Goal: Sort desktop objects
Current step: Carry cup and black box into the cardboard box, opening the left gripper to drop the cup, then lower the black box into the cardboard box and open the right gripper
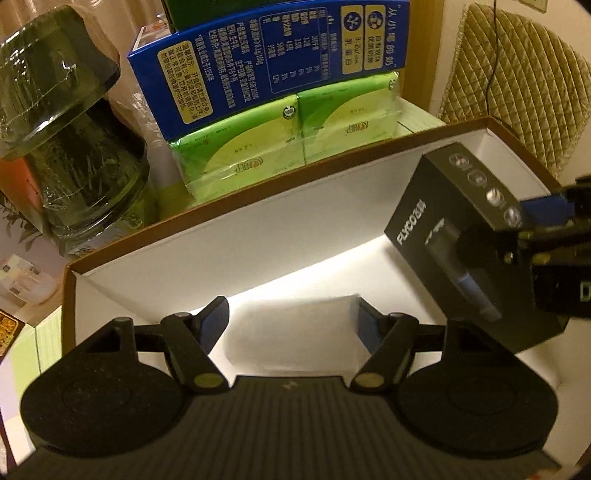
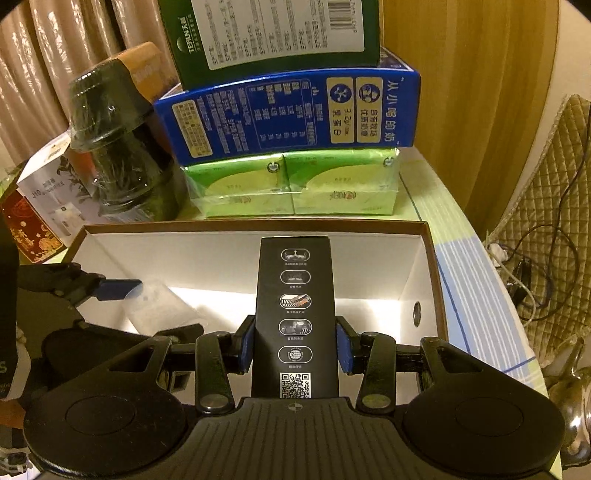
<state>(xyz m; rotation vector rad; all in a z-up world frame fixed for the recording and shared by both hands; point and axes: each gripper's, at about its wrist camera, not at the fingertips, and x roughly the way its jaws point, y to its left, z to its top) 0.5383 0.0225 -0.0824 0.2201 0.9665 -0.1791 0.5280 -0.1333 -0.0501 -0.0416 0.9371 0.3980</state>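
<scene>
At far left, wrapped dark green cups (image 2: 122, 144) are standing stacked behind the open white-lined box (image 1: 221, 236). Your left gripper (image 1: 293, 325) is reaching into that box near its left end, its blue-padded jaws closed against the two ends of a small clear plastic container (image 1: 295, 336); in the right wrist view the container (image 2: 159, 306) is sitting low over the box floor. Behind the box, a blue milk carton (image 2: 288, 114) is lying on green tissue packs (image 2: 291, 184), with a green carton (image 2: 273, 33) on top. To the right, your right gripper (image 2: 294, 349) is clamping a black FLYCO box (image 2: 295, 306) by its long sides, holding it tilted over the box's right half.
</scene>
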